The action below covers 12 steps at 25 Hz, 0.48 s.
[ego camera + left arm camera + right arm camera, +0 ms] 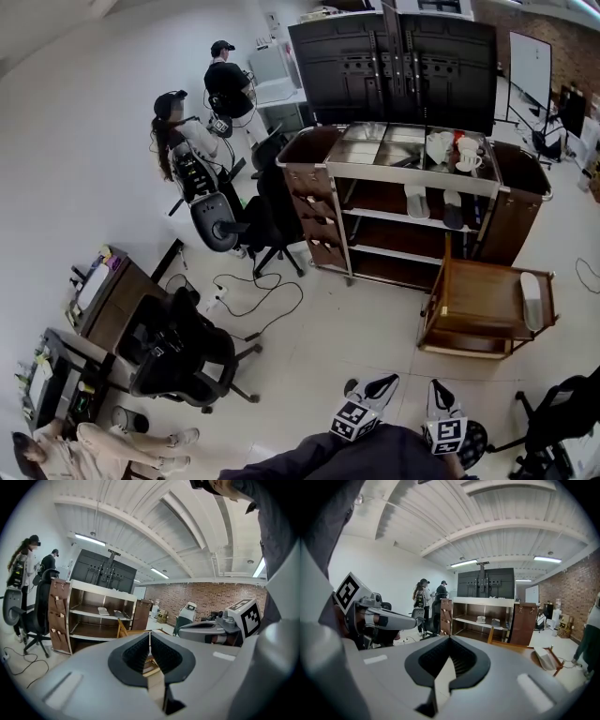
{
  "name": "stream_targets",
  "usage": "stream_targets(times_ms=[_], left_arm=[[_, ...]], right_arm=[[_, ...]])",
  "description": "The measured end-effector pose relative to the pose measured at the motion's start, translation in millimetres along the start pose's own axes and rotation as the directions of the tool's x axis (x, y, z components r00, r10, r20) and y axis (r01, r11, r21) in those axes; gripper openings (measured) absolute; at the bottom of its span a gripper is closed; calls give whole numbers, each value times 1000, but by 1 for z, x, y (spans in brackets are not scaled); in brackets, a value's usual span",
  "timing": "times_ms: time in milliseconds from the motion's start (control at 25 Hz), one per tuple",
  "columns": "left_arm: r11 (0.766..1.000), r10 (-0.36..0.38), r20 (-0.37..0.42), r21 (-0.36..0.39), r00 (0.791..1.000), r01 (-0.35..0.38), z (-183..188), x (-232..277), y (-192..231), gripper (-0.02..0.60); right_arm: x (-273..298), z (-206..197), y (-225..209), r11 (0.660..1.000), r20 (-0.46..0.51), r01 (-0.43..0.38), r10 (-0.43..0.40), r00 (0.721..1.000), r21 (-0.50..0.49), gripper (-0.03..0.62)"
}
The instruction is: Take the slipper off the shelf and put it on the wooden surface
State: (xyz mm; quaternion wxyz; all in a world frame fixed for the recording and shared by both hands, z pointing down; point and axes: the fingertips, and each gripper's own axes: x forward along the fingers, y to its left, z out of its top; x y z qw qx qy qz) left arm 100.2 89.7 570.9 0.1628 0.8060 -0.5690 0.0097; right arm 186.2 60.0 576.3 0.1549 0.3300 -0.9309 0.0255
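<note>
Shelf (412, 178) stands well ahead of both tools, wooden surface (473, 302) nearer, ahead of the right one. Left gripper (382, 382) and right gripper (438, 386) are both clamped shut, empty. A pair of slippers (417, 200) sits far ahead on the middle tier, and a single slipper (532, 300) lies on the wood's right edge.

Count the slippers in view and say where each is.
3. Two lie side by side on the shelf: a white slipper and a darker slipper. A third slipper lies on the wooden table. More may be hidden.
</note>
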Motion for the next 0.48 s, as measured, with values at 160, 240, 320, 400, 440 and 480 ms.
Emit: stream_targets(times_ms=[160,240,320,400,440,480], left_arm=[[1000,-2,-14,-1,1000,2,-3,1,-4,26],[1000,-3,-23,-4,1000,3,-6,1,-6,28],[1000,4,-24,8,1000,-4,-7,1,-7,28],[1000,6,-25,18,1000,-6,-7,1,-9,26],[1000,5,-27,21,1000,-4,-7,2,-11,26],[1000,2,-28,24,1000,-2,-7,2,-13,26]], right_arm=[[-4,-4,-3,1000,-12,-4,4,1000,11,0],[-5,-7,-3,1000,-18,-6,7,1000,12,0],[-6,-7,-2,1000,-17,-13,14,1000,9,0],[-7,-7,-1,1000,-13,-21,21,1000,6,0],[-8,-6,-1,1000,-12,-23,23,1000,6,1],[-9,-6,-1,1000,-10,-26,26,1000,7,0]])
